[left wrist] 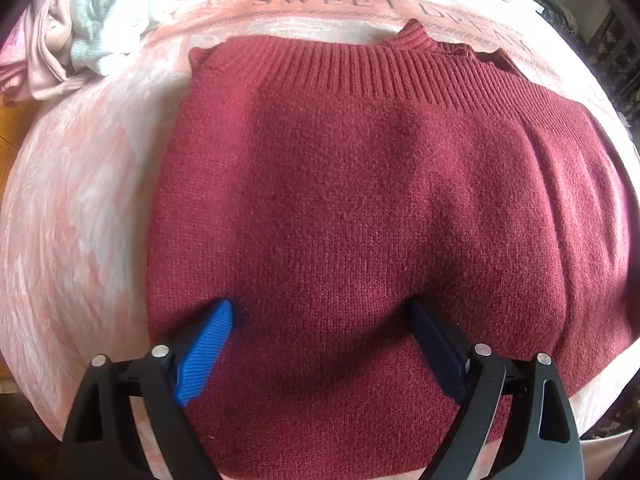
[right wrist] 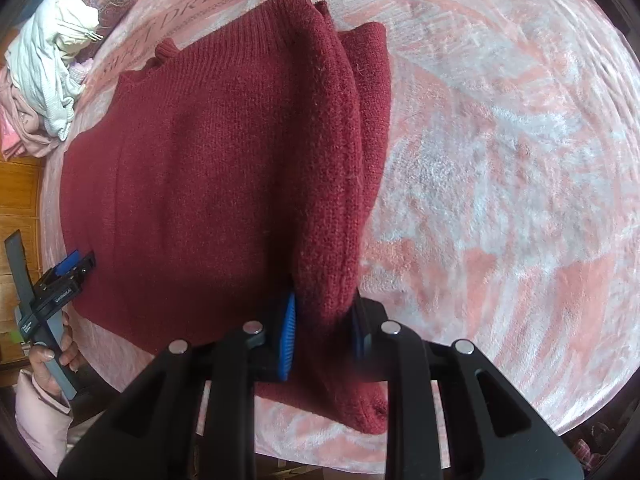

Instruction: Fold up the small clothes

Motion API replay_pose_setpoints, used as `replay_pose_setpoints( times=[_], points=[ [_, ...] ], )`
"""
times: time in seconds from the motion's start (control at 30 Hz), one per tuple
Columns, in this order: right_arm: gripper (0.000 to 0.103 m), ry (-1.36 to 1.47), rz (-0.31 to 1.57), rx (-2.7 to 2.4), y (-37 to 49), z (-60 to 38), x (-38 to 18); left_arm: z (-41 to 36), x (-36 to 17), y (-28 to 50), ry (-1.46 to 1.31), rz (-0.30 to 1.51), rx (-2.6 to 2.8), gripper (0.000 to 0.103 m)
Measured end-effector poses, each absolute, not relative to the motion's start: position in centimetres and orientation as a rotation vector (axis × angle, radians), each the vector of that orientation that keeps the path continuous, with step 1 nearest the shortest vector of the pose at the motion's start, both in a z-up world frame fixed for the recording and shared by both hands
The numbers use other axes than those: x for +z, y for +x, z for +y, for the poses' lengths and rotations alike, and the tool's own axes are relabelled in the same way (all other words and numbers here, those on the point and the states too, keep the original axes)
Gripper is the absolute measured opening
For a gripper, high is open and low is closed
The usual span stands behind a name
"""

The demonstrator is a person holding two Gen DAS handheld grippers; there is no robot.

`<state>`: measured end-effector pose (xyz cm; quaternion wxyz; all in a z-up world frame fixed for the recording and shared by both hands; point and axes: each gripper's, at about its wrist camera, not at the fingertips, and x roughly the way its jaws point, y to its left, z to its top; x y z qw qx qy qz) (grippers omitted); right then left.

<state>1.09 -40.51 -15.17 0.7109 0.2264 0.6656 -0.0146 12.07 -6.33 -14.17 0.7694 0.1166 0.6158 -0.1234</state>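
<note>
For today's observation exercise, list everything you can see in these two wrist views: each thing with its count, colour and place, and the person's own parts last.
sweater: one, dark red, flat on the blanket, right edge bunched up.
blanket: one, pink and white with lettering, under the sweater.
pile of clothes: one, white and pale pink, far left corner.
left gripper: one, black with blue pads, open over the sweater's near part.
right gripper: one, black with blue pads, shut on the sweater's right edge.
hand: one, pink sleeve, holding the left gripper's handle.
</note>
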Motion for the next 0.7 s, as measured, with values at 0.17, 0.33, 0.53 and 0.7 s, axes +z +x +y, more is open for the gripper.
replay_pose_setpoints(
  times=[0.17, 0.33, 0.53, 0.7],
  points=[
    [0.021, 0.592, 1.452, -0.036, 1.2, -40.7, -13.7, -6.1, -14.3, 12.9, 0.262, 1.343, -0.270, 0.092],
    [0.021, 0.698, 1.308, 0.091, 0.9, -39.2, -8.5, -6.5, -14.2, 13.2, 0.264, 1.349, -0.259, 0.092],
    [0.020, 0.617, 1.252, 0.182, 2.5, -34.0, -4.8, -6.4, -13.0, 13.3, 0.207, 1.350, -0.265, 0.090],
    [0.020, 0.534, 1.279, 0.229, 4.8, -29.8, -4.3, -5.8, -11.3, 13.6, 0.158, 1.309, -0.299, 0.090]
  ],
)
